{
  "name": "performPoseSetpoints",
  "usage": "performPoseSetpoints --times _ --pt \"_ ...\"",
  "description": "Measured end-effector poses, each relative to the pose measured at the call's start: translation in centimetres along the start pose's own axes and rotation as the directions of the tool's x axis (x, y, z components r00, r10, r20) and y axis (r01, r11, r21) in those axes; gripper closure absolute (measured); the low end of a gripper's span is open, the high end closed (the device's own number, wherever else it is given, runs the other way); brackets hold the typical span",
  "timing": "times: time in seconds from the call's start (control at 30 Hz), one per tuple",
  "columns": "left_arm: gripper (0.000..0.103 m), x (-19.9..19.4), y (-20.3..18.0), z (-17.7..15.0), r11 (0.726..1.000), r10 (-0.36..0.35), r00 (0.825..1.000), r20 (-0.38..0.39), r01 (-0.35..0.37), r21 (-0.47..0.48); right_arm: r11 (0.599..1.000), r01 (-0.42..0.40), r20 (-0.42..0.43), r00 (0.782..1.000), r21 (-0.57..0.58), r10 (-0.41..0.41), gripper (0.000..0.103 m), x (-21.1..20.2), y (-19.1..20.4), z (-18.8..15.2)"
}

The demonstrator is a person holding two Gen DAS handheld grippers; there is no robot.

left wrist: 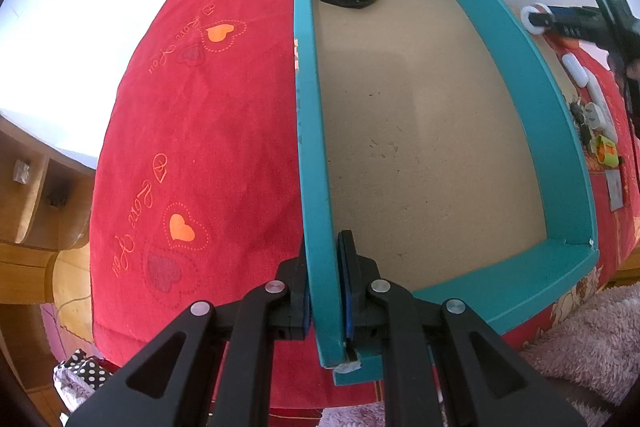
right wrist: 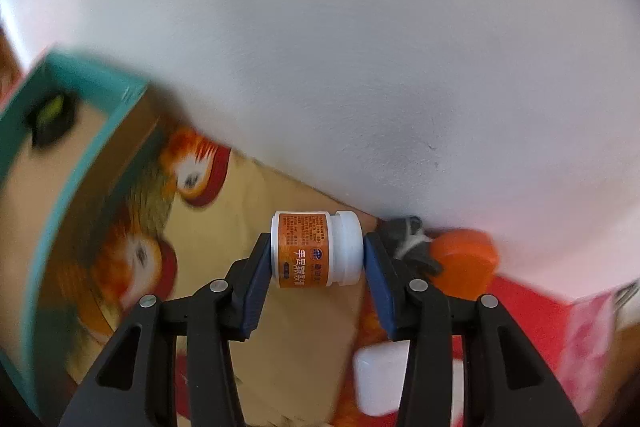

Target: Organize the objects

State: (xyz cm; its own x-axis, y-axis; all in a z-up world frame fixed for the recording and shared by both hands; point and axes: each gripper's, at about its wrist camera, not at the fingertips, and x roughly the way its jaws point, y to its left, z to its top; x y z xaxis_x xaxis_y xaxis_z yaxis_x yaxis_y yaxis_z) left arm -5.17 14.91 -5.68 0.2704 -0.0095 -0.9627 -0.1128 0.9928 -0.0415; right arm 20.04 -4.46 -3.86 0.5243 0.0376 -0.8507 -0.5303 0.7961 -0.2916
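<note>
The left tongs (left wrist: 325, 291) pinch the near-left wall of the teal box (left wrist: 568, 131), probably steadying it on the bed. The right tongs (right wrist: 318, 259) grip a small white jar (right wrist: 316, 251) sideways, lifted right of the box (likely bound inside).

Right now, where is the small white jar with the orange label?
In the right wrist view, the white jar lies sideways between the fingers of the right gripper, lifted above the patterned cloth, with the teal box to its left.
</note>
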Motion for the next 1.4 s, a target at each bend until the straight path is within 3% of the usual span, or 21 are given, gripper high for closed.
performPoseSetpoints --times 0.13,0.3,0.53,0.73,0.77,0.93,1.23,1.4 --pt "0.093 0.0 0.5 0.1 1.000 -0.022 1.000 -0.006 0.021 -0.023 0.986 0.073 0.000 0.997 -0.151 -0.074 0.057 -0.6 2.6 -1.4" --pt "0.093 0.0 0.5 0.2 1.000 -0.019 1.000 -0.006 0.019 -0.009 0.980 0.113 0.006 0.994 -0.166 -0.113 0.052 -1.1 4.6 -2.4" --pt "0.093 0.1 0.4 0.2 1.000 -0.016 1.000 -0.009 0.016 -0.002 0.993 0.006 0.055 0.998 -0.118 0.001 0.036 -3.4 6.6 -2.7" --pt "0.093 0.0 0.2 0.1 1.000 -0.019 1.000 -0.004 0.019 -0.003 0.981 -0.193 0.040 0.981 0.022 0.192 0.036 -4.0 6.1 -2.8" --pt "0.093 0.0 0.2 0.1 1.000 -0.019 1.000 -0.003 0.019 -0.003 0.979 -0.201 0.046 0.979 0.043 0.199 0.036 -4.5 4.6 -4.2" --pt "0.093 0.0 0.2 0.0 1.000 -0.020 1.000 -0.002 0.020 0.004 0.955 -0.268 0.088 0.962 0.130 0.258 0.036 -4.9 3.1 -4.6" --pt "0.093 -0.1 0.3 0.0 1.000 -0.024 1.000 -0.002 0.024 0.012 0.962 -0.195 0.020 0.981 0.192 0.195 0.036 -2.2 1.7 -3.6" --pt "0.093 -0.1 0.2 0.0 1.000 -0.025 1.000 -0.004 0.025 0.018 0.948 -0.199 -0.030 0.977 0.249 0.213 0.036 -0.2 1.6 -2.4"
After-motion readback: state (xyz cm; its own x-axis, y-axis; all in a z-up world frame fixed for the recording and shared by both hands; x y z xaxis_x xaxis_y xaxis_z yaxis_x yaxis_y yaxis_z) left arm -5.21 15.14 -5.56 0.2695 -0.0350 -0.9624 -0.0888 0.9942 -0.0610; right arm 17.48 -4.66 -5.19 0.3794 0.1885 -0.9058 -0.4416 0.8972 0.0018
